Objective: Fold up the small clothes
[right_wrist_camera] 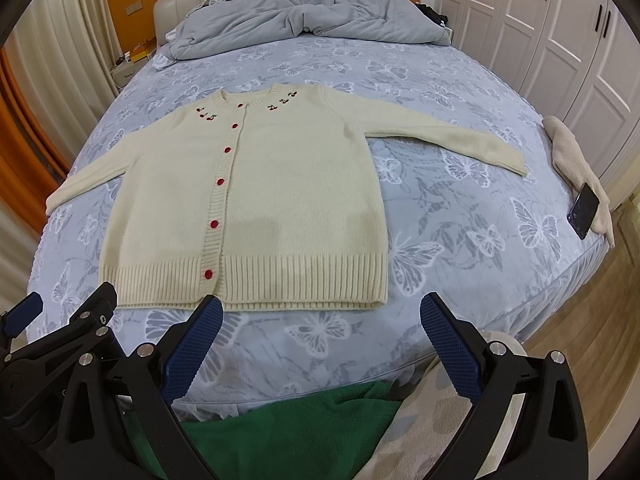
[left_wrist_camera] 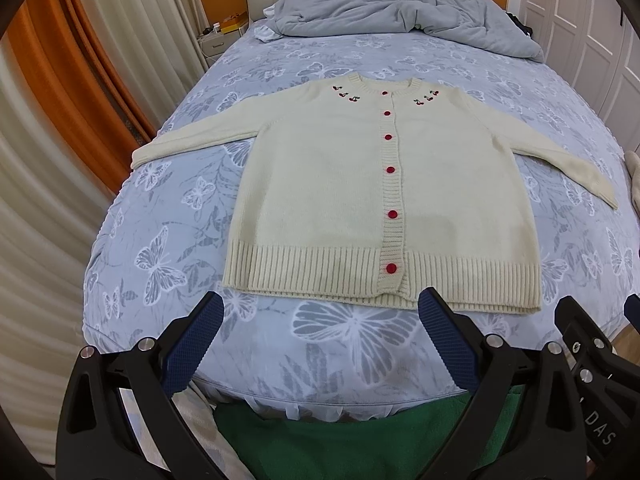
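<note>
Black tongs, blue textured pads, silver screws.

Cream cardigan, centre frame: soft matt knit, ribbed at hem and placket, with glossy red buttons. Bedspread: smooth printed cloth. Grey duvet, top: rumpled matt fabric. Gripper pads: blue textured rubber on black matt plastic. Phone, right edge: glossy glass.
</note>
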{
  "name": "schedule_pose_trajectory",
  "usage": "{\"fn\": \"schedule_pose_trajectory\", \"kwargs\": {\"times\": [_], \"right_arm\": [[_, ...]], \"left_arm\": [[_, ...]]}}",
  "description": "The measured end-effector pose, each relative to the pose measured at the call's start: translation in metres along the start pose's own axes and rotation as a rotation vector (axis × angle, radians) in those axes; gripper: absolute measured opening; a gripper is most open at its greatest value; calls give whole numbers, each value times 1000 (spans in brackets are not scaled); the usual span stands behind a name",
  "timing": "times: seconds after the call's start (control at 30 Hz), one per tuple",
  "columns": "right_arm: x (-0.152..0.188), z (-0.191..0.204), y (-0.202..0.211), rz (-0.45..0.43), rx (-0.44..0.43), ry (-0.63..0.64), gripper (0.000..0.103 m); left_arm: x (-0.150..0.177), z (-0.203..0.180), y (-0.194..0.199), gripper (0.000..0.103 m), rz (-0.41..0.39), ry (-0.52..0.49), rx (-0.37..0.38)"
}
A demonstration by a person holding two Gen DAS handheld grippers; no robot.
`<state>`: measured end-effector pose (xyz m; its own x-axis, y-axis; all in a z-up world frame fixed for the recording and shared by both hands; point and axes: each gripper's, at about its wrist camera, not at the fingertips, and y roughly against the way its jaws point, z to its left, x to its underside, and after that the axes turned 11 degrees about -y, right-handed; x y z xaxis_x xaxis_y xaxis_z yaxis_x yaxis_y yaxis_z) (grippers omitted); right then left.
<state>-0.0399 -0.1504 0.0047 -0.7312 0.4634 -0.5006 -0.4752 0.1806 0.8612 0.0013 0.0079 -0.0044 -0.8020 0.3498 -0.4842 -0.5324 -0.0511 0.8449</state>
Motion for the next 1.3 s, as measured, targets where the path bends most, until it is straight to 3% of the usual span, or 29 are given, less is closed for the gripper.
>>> {"fn": "schedule_pose_trajectory", "kwargs": {"times": [0.83,0.9,0.97,1.1,1.3], "right_arm": [[1,3,-25,44,8,-6,98],[0,1,-33,65,-18,-10,98],[-6,-5,-44,105,-86,-20,98],[-37,-44,-76,143,-172,-136,98],[-121,-160,-154,140,-245,-518,98]], "left_arm": [[-6,-2,-22,95,46,5,-3],[-7,-2,-30,96,66,10,23],[-10,3,-39,98,84,35,95],[-14,16,-50,98,65,104,156],[-22,34,-76,98,73,195,196]]}}
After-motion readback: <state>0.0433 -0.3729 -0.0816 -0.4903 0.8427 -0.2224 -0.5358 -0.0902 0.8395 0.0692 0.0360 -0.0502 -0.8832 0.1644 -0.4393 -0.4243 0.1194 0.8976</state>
